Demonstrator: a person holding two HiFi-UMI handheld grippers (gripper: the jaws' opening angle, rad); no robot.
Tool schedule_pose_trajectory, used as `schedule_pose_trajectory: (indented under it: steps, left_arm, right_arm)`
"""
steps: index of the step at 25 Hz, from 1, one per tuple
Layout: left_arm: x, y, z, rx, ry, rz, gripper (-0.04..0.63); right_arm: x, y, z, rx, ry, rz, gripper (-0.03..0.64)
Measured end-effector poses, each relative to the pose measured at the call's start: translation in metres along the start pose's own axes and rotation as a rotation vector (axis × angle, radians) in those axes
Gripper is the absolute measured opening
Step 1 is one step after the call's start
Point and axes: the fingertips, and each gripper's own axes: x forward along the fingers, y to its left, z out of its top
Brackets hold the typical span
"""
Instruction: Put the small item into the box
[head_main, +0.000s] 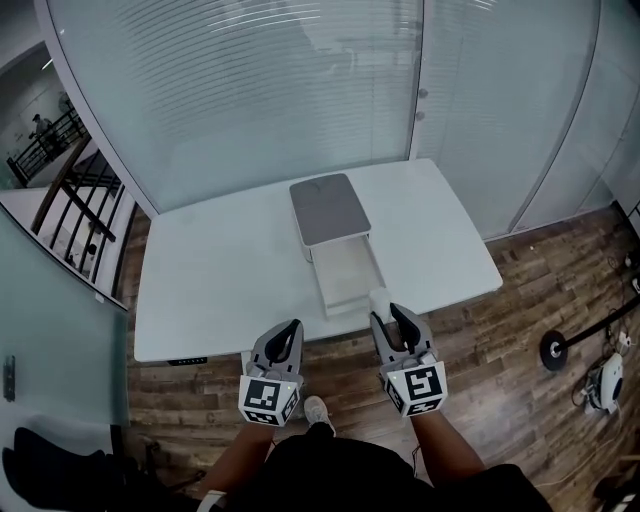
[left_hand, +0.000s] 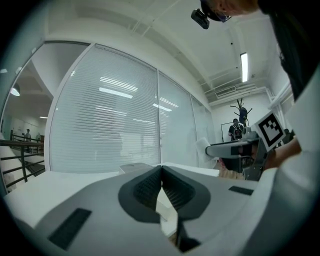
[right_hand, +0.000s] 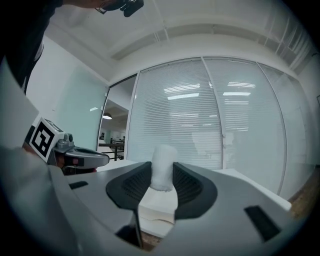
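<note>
A white box with a raised grey lid (head_main: 330, 210) and an open white tray (head_main: 345, 272) stands mid-table on the white table (head_main: 220, 280). My right gripper (head_main: 390, 312) is shut on the small item (head_main: 380, 298), a white soft-looking cylinder, just over the table's near edge in front of the tray. In the right gripper view the small item (right_hand: 163, 165) stands upright between the pads, with the box (right_hand: 159, 210) below and beyond the jaws. My left gripper (head_main: 290, 328) hovers at the table's near edge, left of the box, shut and holding nothing (left_hand: 162, 172).
A glass wall with blinds (head_main: 260, 90) runs behind the table. Wooden floor (head_main: 520, 290) surrounds it, with a round stand base (head_main: 553, 348) and a white device (head_main: 603, 383) at the right. A person (left_hand: 236, 129) stands far off in the left gripper view.
</note>
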Motion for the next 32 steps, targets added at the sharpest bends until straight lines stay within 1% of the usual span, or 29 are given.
schedule_pose_trajectory:
  steps: [5,12,17,21,24,30,32]
  left_arm:
    - [0.02,0.03,0.002,0.002,0.007,-0.014,0.011]
    - [0.035,0.06,0.006,-0.013,-0.019,-0.052,0.011]
    - [0.048,0.08,0.003,-0.014,-0.021,-0.073,0.011]
    - [0.056,0.093,-0.002,-0.022,-0.017,-0.081,0.011]
    - [0.061,0.099,-0.003,-0.019,-0.016,-0.076,0.011]
    - [0.08,0.108,-0.005,-0.024,-0.002,-0.044,0.011]
    - [0.084,0.108,-0.005,-0.044,-0.007,-0.031,0.011]
  right_arm:
    - [0.036,0.006,-0.003,0.002,0.013,0.006,0.143]
    - [0.082,0.009,-0.014,-0.061,0.068,0.006,0.143]
    - [0.107,0.009,-0.014,-0.167,0.075,-0.013,0.143]
    - [0.122,0.002,-0.023,-0.162,0.11,-0.031,0.141]
    - [0.132,-0.003,-0.034,-0.146,0.145,-0.02,0.141]
    - [0.153,-0.012,-0.04,-0.144,0.171,0.032,0.143]
    - [0.158,-0.012,-0.044,-0.147,0.188,0.065,0.143]
